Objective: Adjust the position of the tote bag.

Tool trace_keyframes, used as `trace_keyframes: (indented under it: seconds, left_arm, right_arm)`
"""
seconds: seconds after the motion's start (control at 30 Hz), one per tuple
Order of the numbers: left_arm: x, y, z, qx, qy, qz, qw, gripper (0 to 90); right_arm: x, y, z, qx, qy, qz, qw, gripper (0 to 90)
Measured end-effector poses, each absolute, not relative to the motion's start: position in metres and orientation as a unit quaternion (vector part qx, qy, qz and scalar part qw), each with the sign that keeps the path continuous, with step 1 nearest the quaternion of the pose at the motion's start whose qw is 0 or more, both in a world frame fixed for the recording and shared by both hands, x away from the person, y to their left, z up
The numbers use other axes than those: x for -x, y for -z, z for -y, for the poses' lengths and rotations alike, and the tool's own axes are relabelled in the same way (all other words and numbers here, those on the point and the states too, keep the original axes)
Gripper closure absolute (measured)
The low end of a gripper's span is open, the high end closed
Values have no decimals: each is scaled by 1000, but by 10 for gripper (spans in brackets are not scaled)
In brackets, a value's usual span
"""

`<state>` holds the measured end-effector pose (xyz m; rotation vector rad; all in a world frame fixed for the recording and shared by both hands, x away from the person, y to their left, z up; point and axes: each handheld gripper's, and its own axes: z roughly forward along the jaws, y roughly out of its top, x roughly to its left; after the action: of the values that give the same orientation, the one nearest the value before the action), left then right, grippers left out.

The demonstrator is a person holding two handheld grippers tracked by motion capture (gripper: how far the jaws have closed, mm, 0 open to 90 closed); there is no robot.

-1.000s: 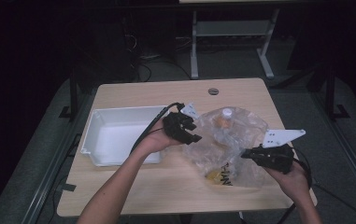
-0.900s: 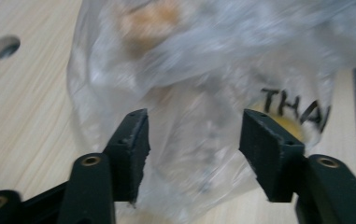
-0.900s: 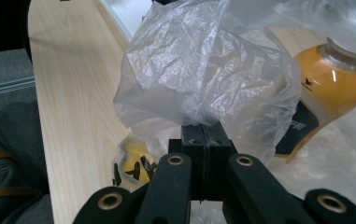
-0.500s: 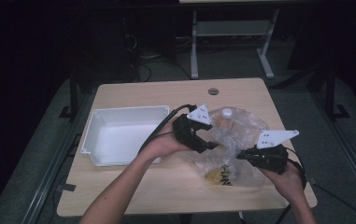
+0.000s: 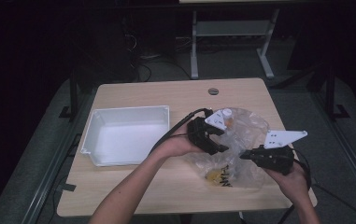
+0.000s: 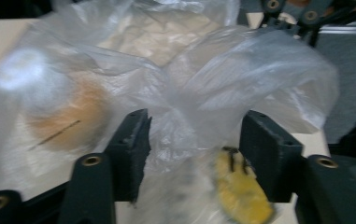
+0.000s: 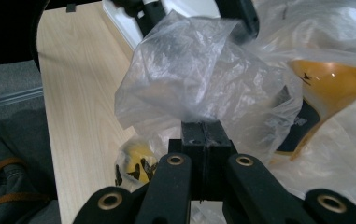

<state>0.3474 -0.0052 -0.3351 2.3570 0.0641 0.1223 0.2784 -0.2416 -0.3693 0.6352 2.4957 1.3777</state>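
Dim room, pale wooden worktop (image 5: 133, 186): a clear plastic bag (image 5: 241, 140) lies right of centre. The right gripper (image 5: 246, 154) pinches its film shut; the left gripper (image 5: 217, 144) gapes around another fold. Closing there, then spreading the mouth, seems next.

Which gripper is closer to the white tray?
The left gripper. It is open at the plastic bag, just past the right wall of the white tray. The right gripper is farther right, pinching the bag's plastic.
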Motion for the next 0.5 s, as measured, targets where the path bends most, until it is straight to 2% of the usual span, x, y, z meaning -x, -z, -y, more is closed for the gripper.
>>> trace_keyframes:
  seconds: [0.07,0.17,0.4,0.5]
  left_arm:
    - [-347,337,8,-925,-57,-21,375,404]
    - [-348,339,12,-926,-67,-23,370,501]
    - [-349,338,16,-924,-93,-25,369,858]
    - [-351,339,13,-924,-86,-33,372,891]
  right_arm:
    - [-277,370,244,-219,-468,-849,110,897]
    - [-276,371,245,-218,-470,-848,111,897]
    - [-274,369,246,-218,-471,-847,112,895]
    - [-272,369,250,-222,-477,-843,112,836]
